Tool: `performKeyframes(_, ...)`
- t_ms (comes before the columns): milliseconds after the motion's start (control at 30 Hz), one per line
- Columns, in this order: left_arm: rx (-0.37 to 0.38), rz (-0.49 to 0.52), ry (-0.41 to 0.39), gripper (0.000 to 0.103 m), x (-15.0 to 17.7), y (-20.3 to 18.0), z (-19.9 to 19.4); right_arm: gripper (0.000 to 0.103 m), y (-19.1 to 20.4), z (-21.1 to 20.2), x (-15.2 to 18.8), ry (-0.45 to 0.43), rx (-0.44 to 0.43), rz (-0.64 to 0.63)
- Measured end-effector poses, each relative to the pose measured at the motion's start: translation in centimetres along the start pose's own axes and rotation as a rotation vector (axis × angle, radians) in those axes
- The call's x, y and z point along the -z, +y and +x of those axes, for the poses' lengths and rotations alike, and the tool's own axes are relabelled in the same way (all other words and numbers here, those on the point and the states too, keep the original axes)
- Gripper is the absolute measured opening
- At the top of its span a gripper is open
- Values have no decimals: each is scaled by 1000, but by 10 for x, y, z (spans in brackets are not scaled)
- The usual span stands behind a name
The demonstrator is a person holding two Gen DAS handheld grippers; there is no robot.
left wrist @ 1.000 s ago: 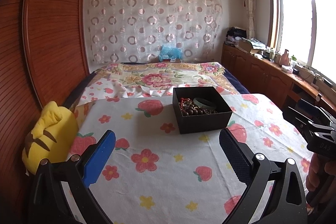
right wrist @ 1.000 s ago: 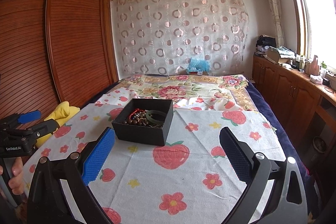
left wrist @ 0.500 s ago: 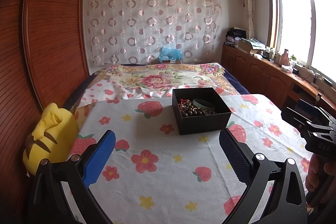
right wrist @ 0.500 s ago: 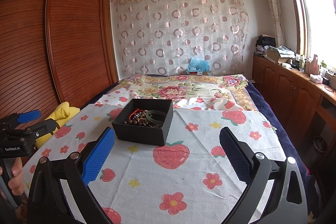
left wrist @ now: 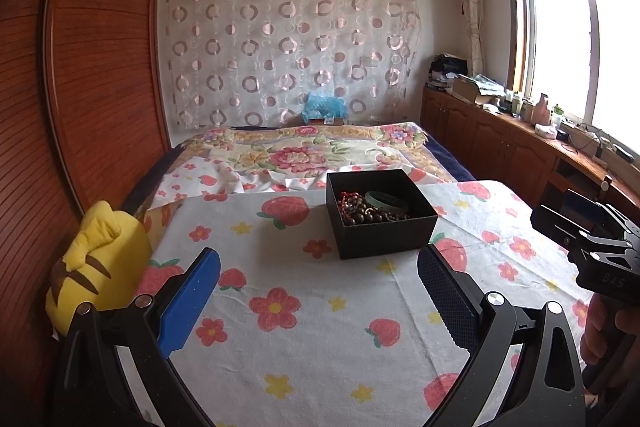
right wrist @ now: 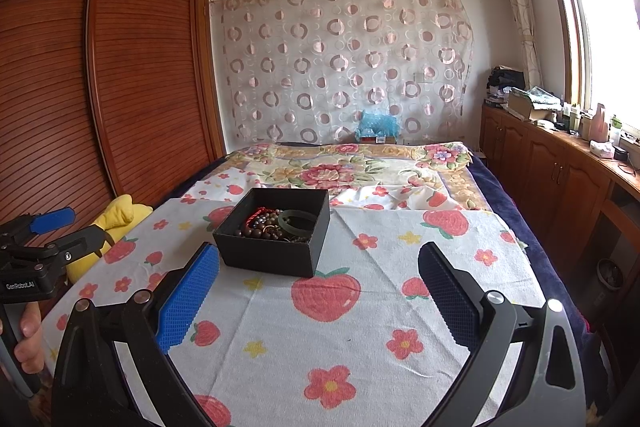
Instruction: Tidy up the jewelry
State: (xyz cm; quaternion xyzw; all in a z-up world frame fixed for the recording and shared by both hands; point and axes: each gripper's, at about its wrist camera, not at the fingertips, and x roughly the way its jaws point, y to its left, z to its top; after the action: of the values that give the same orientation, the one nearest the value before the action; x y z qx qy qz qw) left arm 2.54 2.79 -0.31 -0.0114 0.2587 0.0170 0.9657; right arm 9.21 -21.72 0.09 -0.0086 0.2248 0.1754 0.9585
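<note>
So not much has changed from a second ago: both grippers hover over the strawberry-print cloth (right wrist: pixel 400 307), left gripper (left wrist: pixel 318 291) and right gripper (right wrist: pixel 319 287) with fingers spread wide and holding nothing. The black box (left wrist: pixel 380 213) has drifted slightly closer in the left view. It sits on the cloth, beaded bracelets (right wrist: pixel 260 227) and green bangle (right wrist: pixel 302 221) piled inside.

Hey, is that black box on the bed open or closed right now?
Open: the black box has no lid, and beads and a green bangle show inside.

One box (left wrist: pixel 380 213), perhaps three bracelets (left wrist: pixel 372 207).
</note>
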Motion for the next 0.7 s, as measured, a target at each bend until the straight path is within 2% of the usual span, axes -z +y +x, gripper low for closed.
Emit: performKeyframes(700,0,0,-5,95,3,0,0,100,-1,0,2,-3,0,1)
